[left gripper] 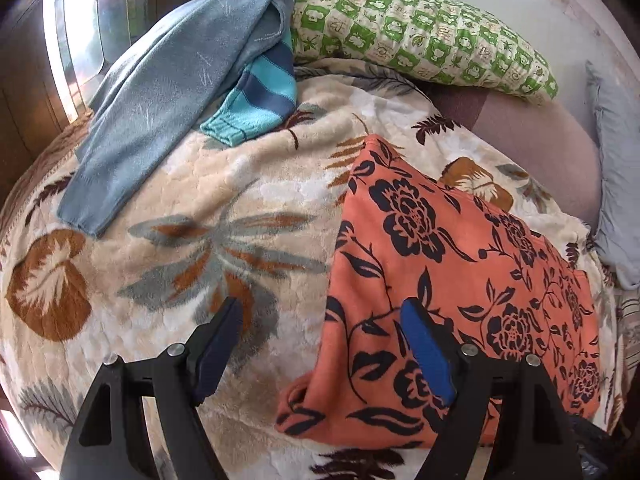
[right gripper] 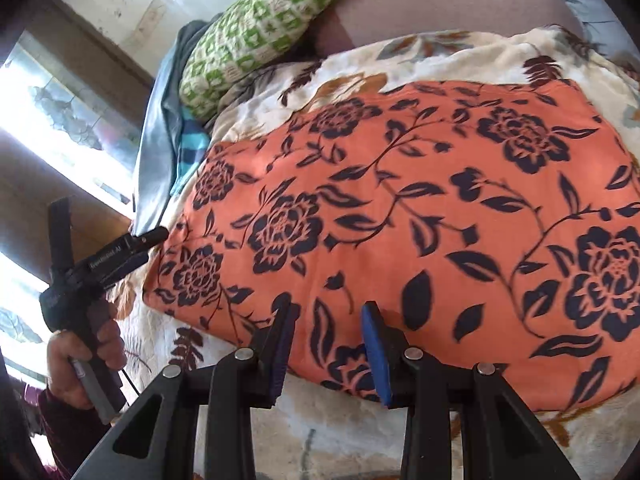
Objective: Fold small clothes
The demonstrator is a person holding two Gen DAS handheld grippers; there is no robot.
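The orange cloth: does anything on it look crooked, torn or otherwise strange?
No tear or stain shows. The orange cloth lies folded and mostly flat on the blanket; only its near left corner bunches into a small roll. Both grippers, left and right, are open and hold nothing.

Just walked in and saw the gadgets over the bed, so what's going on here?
A person is folding small clothes on a floral blanket, holding a gripper in each hand. The orange floral garment lies folded flat. The left gripper hangs open at its left edge, the right gripper open over its near edge; neither grips anything. A grey-blue garment and a striped blue one wait by the green patterned pillow.
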